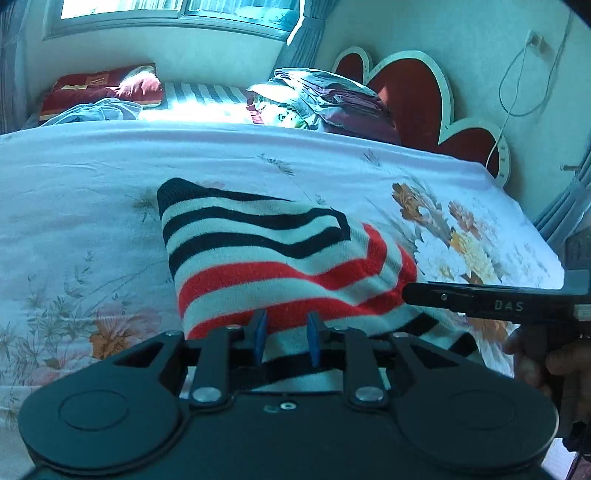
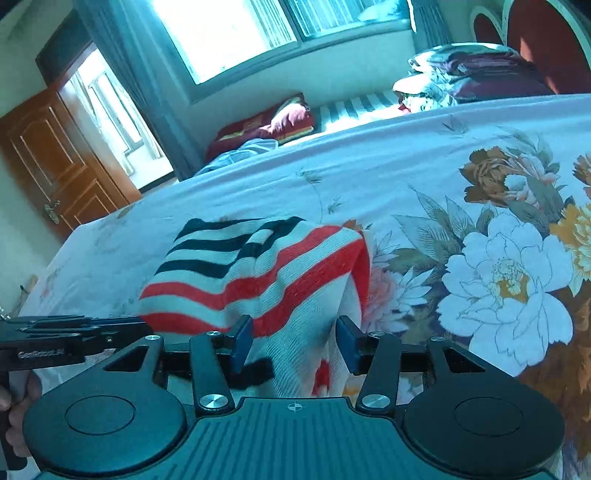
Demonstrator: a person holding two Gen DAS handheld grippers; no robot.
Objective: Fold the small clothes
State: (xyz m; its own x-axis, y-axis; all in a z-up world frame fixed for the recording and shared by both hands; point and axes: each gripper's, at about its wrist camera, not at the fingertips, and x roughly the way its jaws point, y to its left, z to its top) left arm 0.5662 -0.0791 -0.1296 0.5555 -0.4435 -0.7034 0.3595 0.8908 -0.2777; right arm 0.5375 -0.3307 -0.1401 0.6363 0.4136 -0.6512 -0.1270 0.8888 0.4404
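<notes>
Bed [image 1: 92, 192] under a floral sheet, by a window [image 2: 229, 33] with curtains; heart-shaped red headboard [image 1: 406, 96] and cable on the wall, wooden door [image 2: 62, 158] at the far end. Pillow [image 1: 99, 88] and heap of folded bedding [image 1: 325, 99] at the bed's far side. Striped sweater [image 1: 280, 258], navy and red bands on white, bunched on the sheet, near edge raised off it. Left gripper [image 1: 284, 338] with jaws narrowly apart, sweater hem between the blue pads; grip unclear. Right gripper [image 2: 293, 345] with jaws apart, fabric draped between them, pads not pressing.
</notes>
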